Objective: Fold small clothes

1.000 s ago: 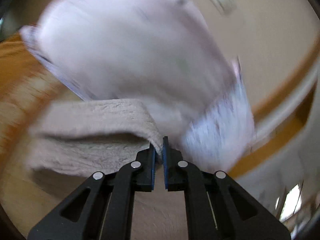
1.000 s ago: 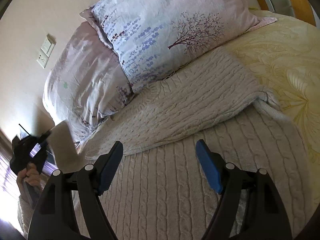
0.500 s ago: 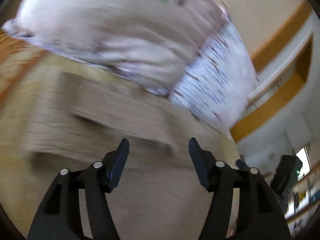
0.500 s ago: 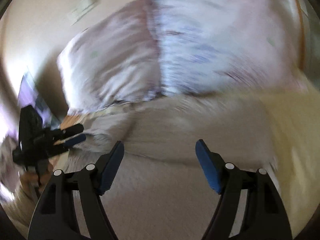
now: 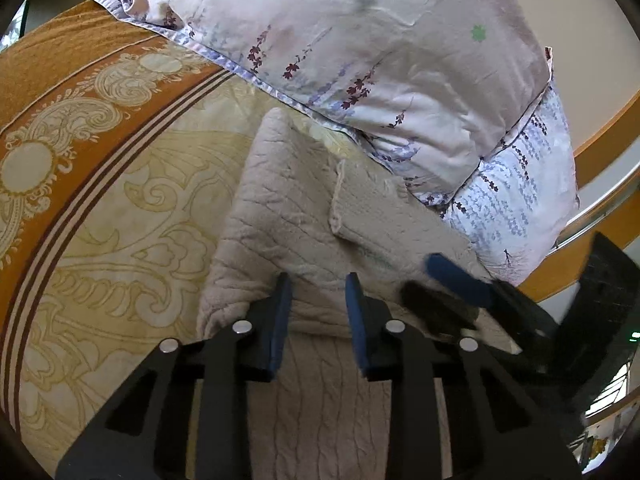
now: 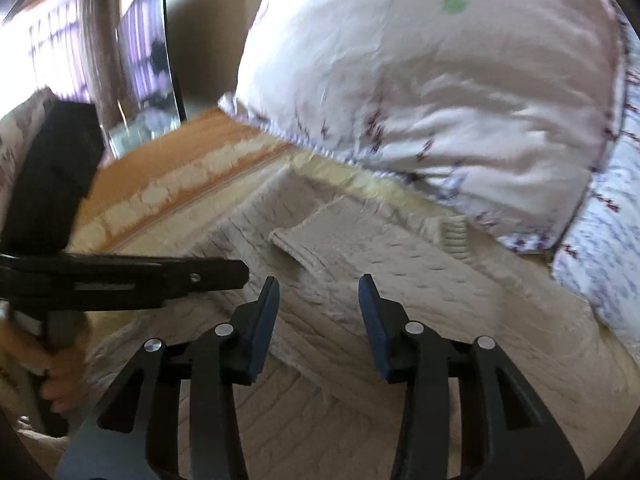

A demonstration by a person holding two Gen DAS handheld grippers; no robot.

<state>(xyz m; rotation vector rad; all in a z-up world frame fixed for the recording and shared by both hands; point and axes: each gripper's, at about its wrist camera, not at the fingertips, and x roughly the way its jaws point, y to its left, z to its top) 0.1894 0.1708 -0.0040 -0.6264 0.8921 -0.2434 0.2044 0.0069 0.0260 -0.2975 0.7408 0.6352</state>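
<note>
A cream cable-knit sweater lies folded on the bed, with a folded layer on top of the body; it also shows in the right wrist view. My left gripper is open and empty, its jaws either side of the folded edge just above the fabric. My right gripper is open and empty, low over the same folded edge. The right gripper shows in the left wrist view to the right, and the left gripper shows in the right wrist view to the left.
Two floral pillows lie against the far edge of the sweater, the second pillow to the right. The bedspread is cream and orange with scroll patterns. A mirror stands past the bed's left side.
My left gripper let go of the sweater edge and opened, then narrowed its gap. Both grippers swung over to the folded edge and now sit side by side.
</note>
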